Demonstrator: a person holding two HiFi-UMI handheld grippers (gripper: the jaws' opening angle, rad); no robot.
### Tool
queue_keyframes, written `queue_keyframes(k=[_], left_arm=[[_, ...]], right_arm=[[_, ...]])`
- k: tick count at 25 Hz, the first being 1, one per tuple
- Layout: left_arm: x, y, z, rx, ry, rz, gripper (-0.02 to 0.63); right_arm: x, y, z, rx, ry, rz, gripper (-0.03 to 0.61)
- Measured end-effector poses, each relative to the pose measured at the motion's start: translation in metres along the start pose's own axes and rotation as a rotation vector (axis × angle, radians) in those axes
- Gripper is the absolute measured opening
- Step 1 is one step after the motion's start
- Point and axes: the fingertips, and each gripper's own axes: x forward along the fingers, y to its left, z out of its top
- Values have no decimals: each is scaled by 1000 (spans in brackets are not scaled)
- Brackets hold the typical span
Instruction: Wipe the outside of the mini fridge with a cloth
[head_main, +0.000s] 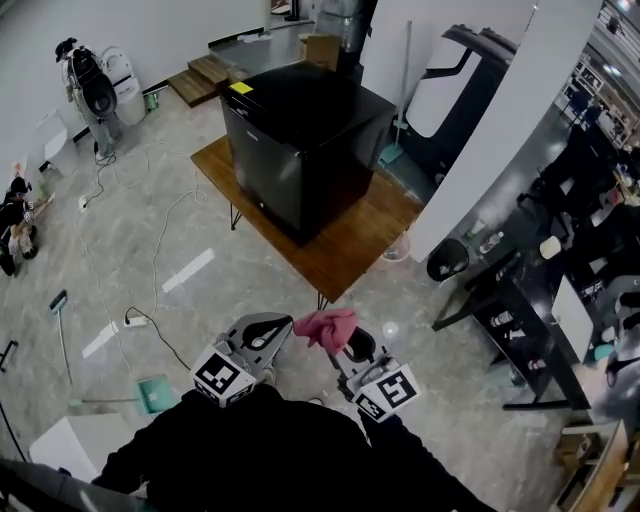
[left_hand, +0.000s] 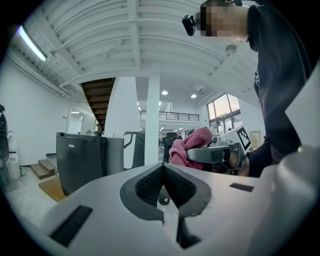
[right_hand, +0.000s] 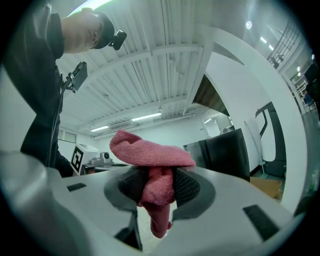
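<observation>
The black mini fridge (head_main: 300, 140) stands on a low wooden table (head_main: 345, 240) some way ahead of me; it shows at the left of the left gripper view (left_hand: 80, 160) and at the right of the right gripper view (right_hand: 227, 152). My right gripper (head_main: 345, 345) is shut on a pink cloth (head_main: 326, 327), which bunches above the jaws and hangs between them (right_hand: 157, 185). My left gripper (head_main: 262, 335) is shut with nothing in it (left_hand: 162, 172). Both are held close to my body, well short of the fridge, and the cloth (left_hand: 190, 146) also shows in the left gripper view.
Cables and a power strip (head_main: 135, 321) lie on the floor at left. A white pillar (head_main: 490, 140) rises right of the table, with a black bin (head_main: 447, 260) and dark desks (head_main: 530, 320) beyond. Wooden steps (head_main: 205, 78) lie behind the fridge.
</observation>
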Motion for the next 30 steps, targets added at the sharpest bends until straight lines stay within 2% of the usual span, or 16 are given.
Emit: queue_keyframes(k=[6,12,19,23,30], left_arm=[[22,75,10,-22,-28,-9,6],[38,160,24,-32,-54,-14,6],[59,254,39,-21,-82,-33,6],[75,286,57,-24,-119,-91,6],[128,318,115,11,-192,-161,6]], right_arm=[[63,-39,6,-6,23,-54,138],[135,-73,13,6,36,-64,138],[214,-111,24,2,14,-108,138],[240,-137,45,6,-28,-162,138],[259,-218,102,-110,-43,-292,138]])
